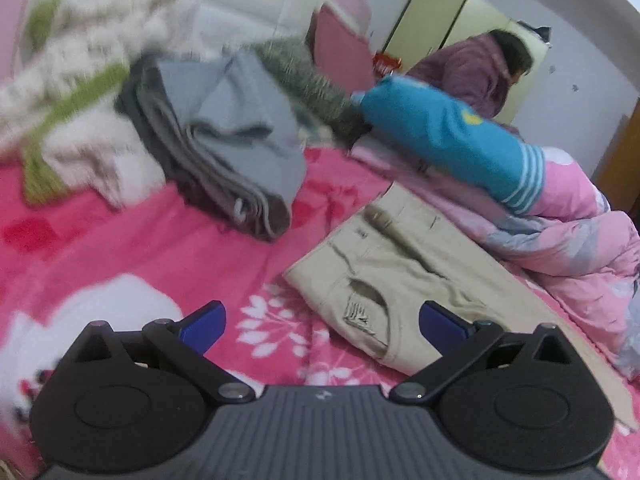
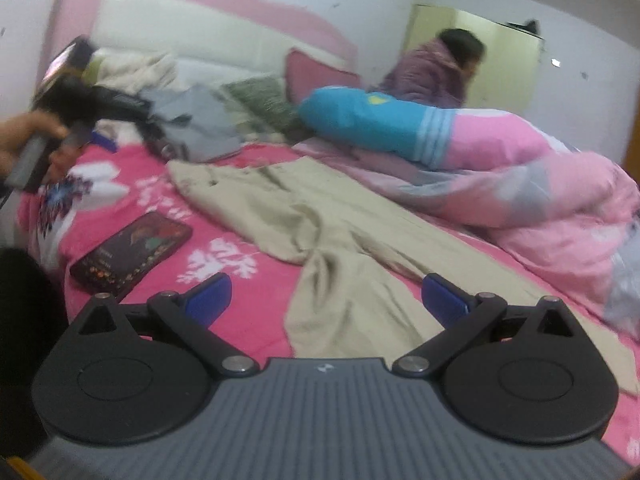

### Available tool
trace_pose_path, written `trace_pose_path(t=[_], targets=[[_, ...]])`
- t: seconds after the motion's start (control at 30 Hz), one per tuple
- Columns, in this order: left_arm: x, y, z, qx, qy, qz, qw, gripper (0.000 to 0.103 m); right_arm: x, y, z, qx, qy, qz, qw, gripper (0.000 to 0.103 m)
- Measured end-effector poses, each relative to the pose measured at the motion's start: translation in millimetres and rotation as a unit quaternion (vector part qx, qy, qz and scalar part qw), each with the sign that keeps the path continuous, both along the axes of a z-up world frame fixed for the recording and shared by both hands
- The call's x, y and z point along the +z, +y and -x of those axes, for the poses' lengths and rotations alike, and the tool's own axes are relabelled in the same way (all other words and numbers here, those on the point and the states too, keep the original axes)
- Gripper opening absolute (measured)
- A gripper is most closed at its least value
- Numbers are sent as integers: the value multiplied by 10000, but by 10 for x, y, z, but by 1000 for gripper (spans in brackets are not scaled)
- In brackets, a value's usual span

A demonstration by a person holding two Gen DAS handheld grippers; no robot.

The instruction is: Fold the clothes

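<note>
Both grippers, left & right, gape empty over khaki trousers on bed; next: grab waistband & hem.

A dark phone lies on the pink floral bedspread, a pink quilt bunched beside a person in purple

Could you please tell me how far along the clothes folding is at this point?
Nothing clearly looks folded yet. The beige trousers lie spread on the pink bedspread, with both the left hand-held gripper and right hand-held gripper open and empty above them. The grey garments and cream blanket remain heaped behind.
</note>
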State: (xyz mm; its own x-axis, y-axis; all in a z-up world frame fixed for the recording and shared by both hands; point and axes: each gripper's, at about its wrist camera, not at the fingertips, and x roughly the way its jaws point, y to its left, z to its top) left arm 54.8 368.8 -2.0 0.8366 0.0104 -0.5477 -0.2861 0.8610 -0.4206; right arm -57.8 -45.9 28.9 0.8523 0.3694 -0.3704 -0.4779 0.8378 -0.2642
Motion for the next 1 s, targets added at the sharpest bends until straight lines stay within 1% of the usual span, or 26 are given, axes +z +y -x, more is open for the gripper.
trace_pose_path(t=[0.07,0.13,0.23,0.27,0.33,0.37,0.43,0.47,0.5,0.53,0.57,0.6,0.63,0.67,0.7,0.73,0.77,0.8,0.87,0.9,0.93,0.97,1.0], targets=[[-118,52,-127,-61,34,258,9996,97,-46,125,-80,27,75,101,9999,102],[-211,63,-239,-105,60,407,9991,90,-90,198,-152,-9,164,120,9998,102],[-326,53,-399,-194,69,508,9985,70,-142,231,-255,-92,354,7,9993,102],[-358,52,-449,-200,79,530,9984,66,-158,231,-277,-109,395,-18,9992,102],[-412,57,-546,-170,66,594,9981,50,-196,227,-326,-117,449,-13,9989,101],[-439,57,-589,-152,43,629,9979,47,-219,230,-358,-112,482,27,9988,100],[-486,67,-633,-54,-72,658,9978,34,-269,256,-427,-93,530,177,9984,99],[-510,71,-638,0,-176,672,9976,30,-299,276,-456,-82,533,290,9981,97],[-539,79,-627,41,-298,704,9971,23,-333,300,-478,-67,518,436,9977,94],[-571,90,-611,75,-414,748,9963,16,-370,327,-496,-65,488,603,9970,89],[-593,107,-599,87,-495,792,9956,16,-418,360,-510,-82,438,822,9956,86],[-608,131,-589,65,-538,856,9949,16,-470,395,-522,-92,391,1059,9936,79],[-621,159,-580,35,-558,937,9940,17,-513,423,-531,-67,366,1257,9914,74],[-631,187,-575,-2,-571,1011,9932,17,-558,444,-536,-10,359,1442,9889,73],[-642,214,-570,-45,-587,1077,9924,21,-614,459,-536,51,355,1629,9860,71],[-651,233,-567,-77,-600,1134,9917,25,-667,467,-535,103,350,1801,9830,66],[-664,238,-569,-94,-600,1176,9912,26,-696,464,-545,124,367,1895,9811,63],[-676,235,-570,-101,-591,1184,9911,25,-698,449,-567,109,411,1898,9809,56],[-682,214,-567,-61,-580,1088,9924,17,-702,419,-610,79,499,1905,9804,36],[-678,205,-561,-44,-598,1046,9927,17,-694,396,-635,39,526,1898,9804,17],[-669,201,-552,-35,-658,1023,9926,15,-674,364,-663,-30,535,1878,9807,9],[-658,197,-544,-28,-737,1005,9922,14,-636,320,-685,-98,529,1802,9822,8],[-646,194,-535,-20,-816,987,9918,13,-566,249,-709,-164,532,1614,9853,6]])
